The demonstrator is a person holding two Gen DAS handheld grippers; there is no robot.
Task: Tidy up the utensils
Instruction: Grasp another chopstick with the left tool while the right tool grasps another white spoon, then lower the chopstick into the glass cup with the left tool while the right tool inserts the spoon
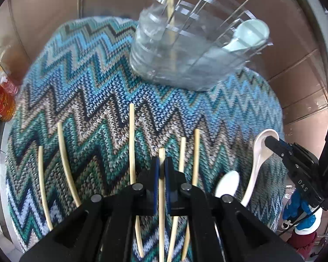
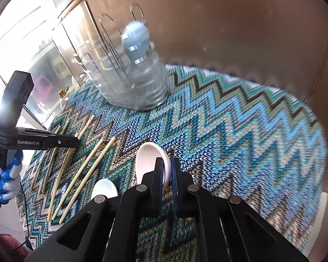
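We have the left hand-held gripper [image 1: 161,168] clamped on a bamboo chopstick [image 1: 161,207] near the front edge of the worktop. The right hand-held gripper [image 2: 166,170] is pinched on the bowl rim of a white ceramic spoon [image 2: 152,159] toward the front right. A clear slotted utensil holder [image 1: 185,48] stands at the back of the zigzag knit mat [image 1: 94,91], already holding one chopstick [image 1: 170,21] and a pale blue spoon [image 1: 249,35].

Risks, as we judge them: the rim grip on the spoon looks thin, so glazed ceramic could slip or swing. The holder looks light, so a nudge on insertion could tip it. The long chopstick could snag the holder's wire loops.

Loose chopsticks [image 1: 132,144] and a second white spoon [image 1: 228,183] crowd the front. The mat's middle is open for travel. An amber bottle [image 1: 1,100] sits off the left edge, with a wall close behind.
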